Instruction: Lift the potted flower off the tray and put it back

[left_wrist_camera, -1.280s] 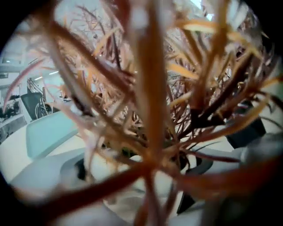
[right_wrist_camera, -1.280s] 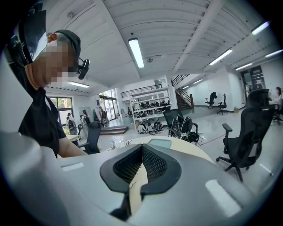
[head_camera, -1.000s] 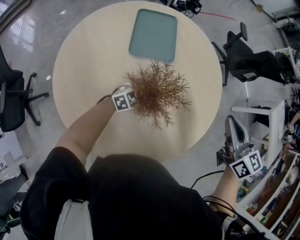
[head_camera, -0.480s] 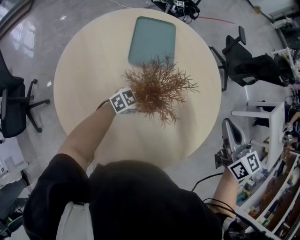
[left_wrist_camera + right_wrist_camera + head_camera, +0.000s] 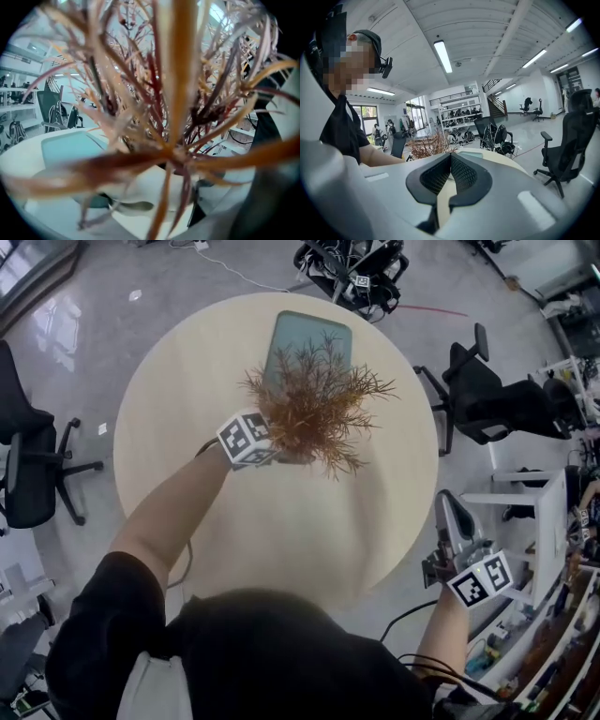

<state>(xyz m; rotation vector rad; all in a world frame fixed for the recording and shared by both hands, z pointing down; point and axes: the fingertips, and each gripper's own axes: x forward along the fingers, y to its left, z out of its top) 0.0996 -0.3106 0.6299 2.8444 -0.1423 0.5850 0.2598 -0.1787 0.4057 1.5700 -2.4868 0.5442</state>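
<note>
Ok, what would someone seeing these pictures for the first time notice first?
The bushy rust-brown potted flower stands out, gripped by the left gripper over the near end of the teal tray on the round table. The right gripper sits shut and empty, off the table's right side.

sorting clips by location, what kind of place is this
Probably an open-plan office or lab workspace: black swivel chairs near a round table, shelving racks at the back, and long strip lights on a high ceiling.
</note>
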